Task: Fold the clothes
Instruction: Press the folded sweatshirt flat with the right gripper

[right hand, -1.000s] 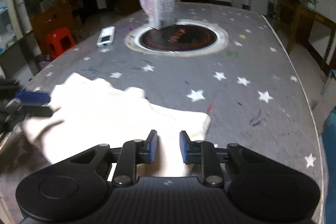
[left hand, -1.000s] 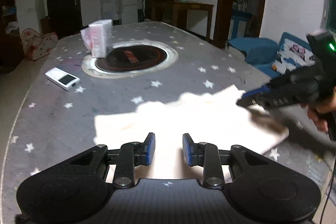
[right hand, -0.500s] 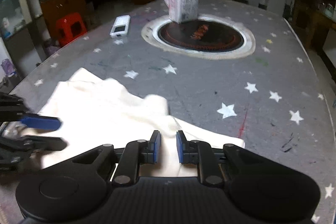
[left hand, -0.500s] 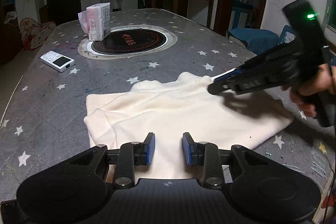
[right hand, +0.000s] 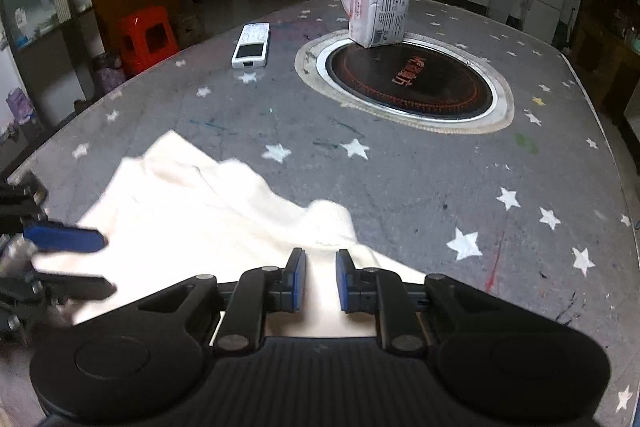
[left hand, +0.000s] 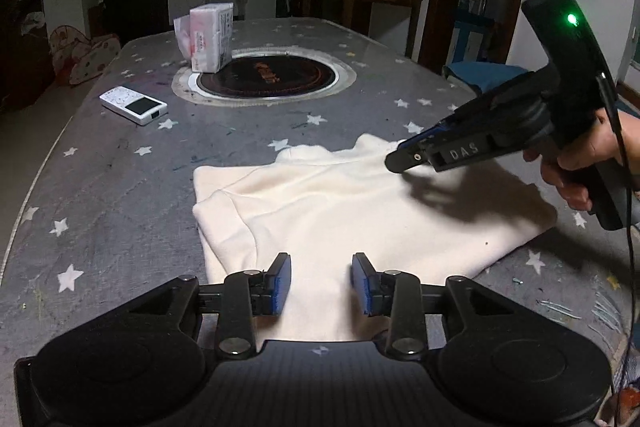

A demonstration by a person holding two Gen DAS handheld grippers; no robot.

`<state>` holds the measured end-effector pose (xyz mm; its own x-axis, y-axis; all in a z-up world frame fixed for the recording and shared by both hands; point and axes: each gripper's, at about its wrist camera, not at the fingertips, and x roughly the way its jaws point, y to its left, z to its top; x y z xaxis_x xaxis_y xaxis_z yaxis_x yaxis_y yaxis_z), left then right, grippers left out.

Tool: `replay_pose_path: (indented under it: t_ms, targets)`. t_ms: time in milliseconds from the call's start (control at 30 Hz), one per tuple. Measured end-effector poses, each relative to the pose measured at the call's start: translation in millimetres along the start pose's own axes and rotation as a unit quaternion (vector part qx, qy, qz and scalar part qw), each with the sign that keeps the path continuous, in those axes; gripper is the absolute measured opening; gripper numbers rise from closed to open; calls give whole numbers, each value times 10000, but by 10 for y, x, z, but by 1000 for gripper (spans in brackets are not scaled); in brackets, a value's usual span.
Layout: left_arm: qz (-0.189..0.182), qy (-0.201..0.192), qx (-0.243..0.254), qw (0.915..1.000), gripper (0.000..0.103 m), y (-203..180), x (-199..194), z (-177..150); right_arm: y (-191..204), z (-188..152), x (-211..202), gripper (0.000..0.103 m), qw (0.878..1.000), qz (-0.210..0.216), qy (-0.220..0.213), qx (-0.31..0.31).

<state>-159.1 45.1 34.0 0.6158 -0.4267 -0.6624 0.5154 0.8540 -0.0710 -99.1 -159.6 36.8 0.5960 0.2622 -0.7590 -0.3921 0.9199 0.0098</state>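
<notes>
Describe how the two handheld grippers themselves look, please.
Both are matte black plastic with blue-padded fingers. The left gripper has a ribbed body between two round hubs. The right gripper carries raised "DAS" lettering, a green indicator light, a pistol-style handle and a thin black cable.

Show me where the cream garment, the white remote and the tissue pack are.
cream garment (left hand: 360, 203), left wrist view, middle of cloth.
white remote (left hand: 133, 105), left wrist view, its top face.
tissue pack (right hand: 378, 10), right wrist view, printed side.

A tissue pack at the round cooktop's rim — white remote nearby.
</notes>
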Motion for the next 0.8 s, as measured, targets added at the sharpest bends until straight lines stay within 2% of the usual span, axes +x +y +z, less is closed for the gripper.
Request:
replay_pose_path:
  t_ms: [333, 800]
  targets:
    - [-44, -63, -253, 9997, 39, 83, -71, -66, 635, 363, 188, 15, 9951, 548, 79, -819]
    - [-28, -50, -114, 9999, 42, 77, -127, -98, 349, 283, -8, 15, 9968, 349, 296, -655]
